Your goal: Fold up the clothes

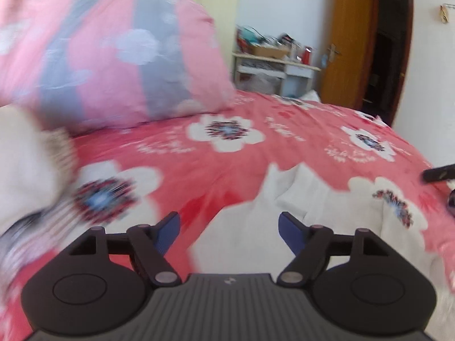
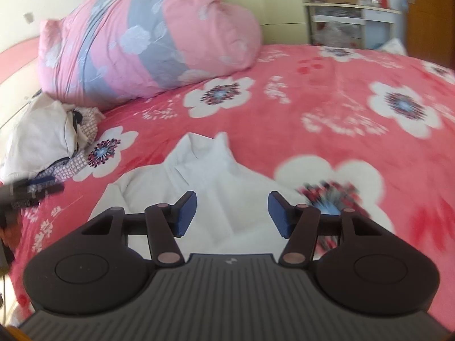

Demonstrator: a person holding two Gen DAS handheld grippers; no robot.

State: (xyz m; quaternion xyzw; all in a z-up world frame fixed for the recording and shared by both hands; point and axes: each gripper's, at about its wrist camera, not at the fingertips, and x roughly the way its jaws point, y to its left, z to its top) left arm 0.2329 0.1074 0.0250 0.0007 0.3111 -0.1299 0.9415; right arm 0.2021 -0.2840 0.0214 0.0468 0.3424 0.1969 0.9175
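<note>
A white garment (image 2: 216,170) lies partly folded on the red flowered bedspread (image 2: 327,108), its collar end pointing away from me. My right gripper (image 2: 231,201) hovers above its near part, open, with nothing between the blue pads. My left gripper (image 1: 229,221) is also open and empty above the same white garment (image 1: 284,199), over its left side. In the right wrist view the left gripper (image 2: 28,190) shows blurred at the left edge. In the left wrist view a dark finger of the right gripper (image 1: 438,172) pokes in at the right edge.
A pile of unfolded clothes (image 2: 42,133), white and patterned, sits at the bed's left; it shows blurred in the left wrist view (image 1: 28,170). A big pink and grey bundled quilt (image 2: 148,42) lies behind it. A cluttered shelf (image 1: 275,59) and a wooden door (image 1: 349,42) stand beyond the bed.
</note>
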